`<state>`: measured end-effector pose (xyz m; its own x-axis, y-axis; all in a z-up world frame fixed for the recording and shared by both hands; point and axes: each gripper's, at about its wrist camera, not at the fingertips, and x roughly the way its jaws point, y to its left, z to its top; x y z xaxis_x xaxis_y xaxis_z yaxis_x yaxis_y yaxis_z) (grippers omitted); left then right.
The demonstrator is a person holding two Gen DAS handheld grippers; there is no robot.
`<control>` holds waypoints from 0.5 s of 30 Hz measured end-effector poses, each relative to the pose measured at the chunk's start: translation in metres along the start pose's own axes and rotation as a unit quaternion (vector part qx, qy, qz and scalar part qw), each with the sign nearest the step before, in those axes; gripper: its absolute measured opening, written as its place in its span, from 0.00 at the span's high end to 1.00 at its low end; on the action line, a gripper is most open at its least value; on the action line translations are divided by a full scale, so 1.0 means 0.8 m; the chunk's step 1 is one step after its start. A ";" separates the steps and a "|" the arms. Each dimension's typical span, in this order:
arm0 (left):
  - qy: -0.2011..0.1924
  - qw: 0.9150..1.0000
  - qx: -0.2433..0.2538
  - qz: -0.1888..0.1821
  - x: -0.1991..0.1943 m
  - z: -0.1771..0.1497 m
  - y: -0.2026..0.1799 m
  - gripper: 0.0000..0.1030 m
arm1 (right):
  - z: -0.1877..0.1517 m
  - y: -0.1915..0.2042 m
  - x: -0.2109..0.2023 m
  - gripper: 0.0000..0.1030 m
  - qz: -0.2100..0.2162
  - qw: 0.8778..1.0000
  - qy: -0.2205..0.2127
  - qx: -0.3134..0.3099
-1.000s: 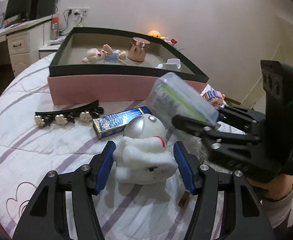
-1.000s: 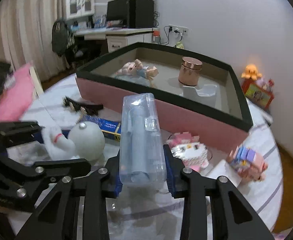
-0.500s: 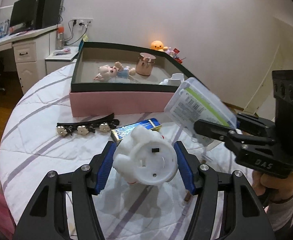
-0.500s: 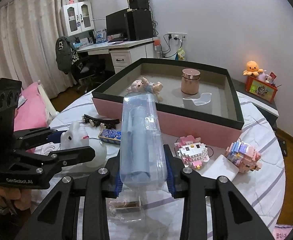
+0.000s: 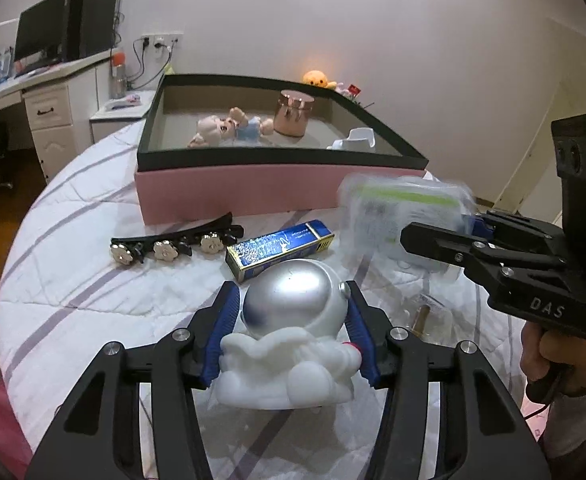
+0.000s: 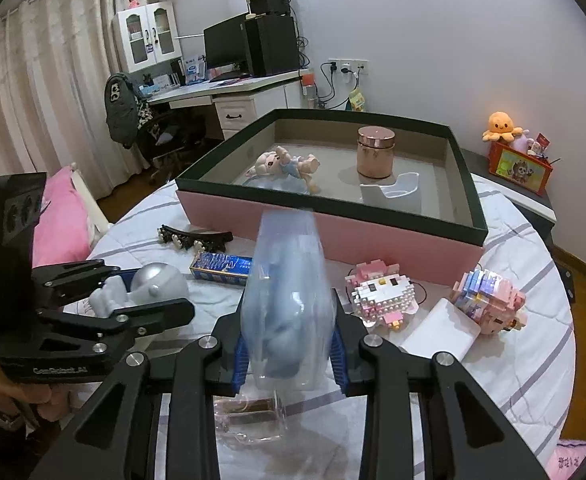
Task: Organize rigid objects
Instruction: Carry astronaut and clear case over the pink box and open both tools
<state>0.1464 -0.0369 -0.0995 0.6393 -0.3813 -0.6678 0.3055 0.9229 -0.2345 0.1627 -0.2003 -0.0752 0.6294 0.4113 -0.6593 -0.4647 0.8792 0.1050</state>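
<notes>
Hair clip (image 5: pixel 173 240): black, with three flower studs; lies on the surface at far left, outside the box. Not yet stowed.
Blue tin (image 5: pixel 279 249): lies flat just right of the clip, in front of the box. Not yet stowed.
Astronaut figure (image 5: pixel 293 336): silver helmet, white body; clenched between the blue pads of the left gripper (image 5: pixel 293 334), whose jaws have just been closing onto it. Picked up, not yet delivered.
Box (image 6: pixel 373 236): pink walls, dark rim, at the far side of the surface. Holds the doll (image 6: pixel 285 166), the copper jar (image 6: pixel 375 152) and the white holder (image 6: pixel 393 194). These three count as done.
Clear case (image 6: pixel 287 300): see-through plastic with a pale blue item inside, motion-blurred so contents are uncertain; grasped by the right gripper (image 6: pixel 289 354), near the front wall of the box.
Small clear bottle (image 6: pixel 249 414): lies near, under the right gripper. Left.
Cat block figure (image 6: pixel 381 292): on the surface, right of the case. Left.
White pack (image 6: pixel 439 332): flat, beside the block figures. Left.
Pink block figure (image 6: pixel 489 300): far right. Left.
Progress: judged under halfway; three in, two in hand, six waiting.
</notes>
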 end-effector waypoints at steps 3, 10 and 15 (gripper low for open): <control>-0.006 1.000 0.001 0.001 -0.007 0.002 0.000 0.48 | 0.002 0.001 -0.004 0.68 -0.001 1.000 -0.004 0.000; -0.033 0.999 0.005 0.003 -0.034 0.016 0.002 0.48 | 0.013 0.003 -0.012 0.68 -0.004 1.000 -0.013 -0.006; -0.055 0.998 0.011 0.008 -0.047 0.043 0.007 0.48 | 0.030 0.008 -0.020 0.68 -0.007 1.000 -0.025 -0.016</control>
<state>0.1482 -0.0192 -0.0510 0.7170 -0.3719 -0.5896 0.3092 0.9277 -0.2092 0.1650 -0.1954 -0.0462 0.6667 0.4108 -0.6218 -0.4740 0.8776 0.0716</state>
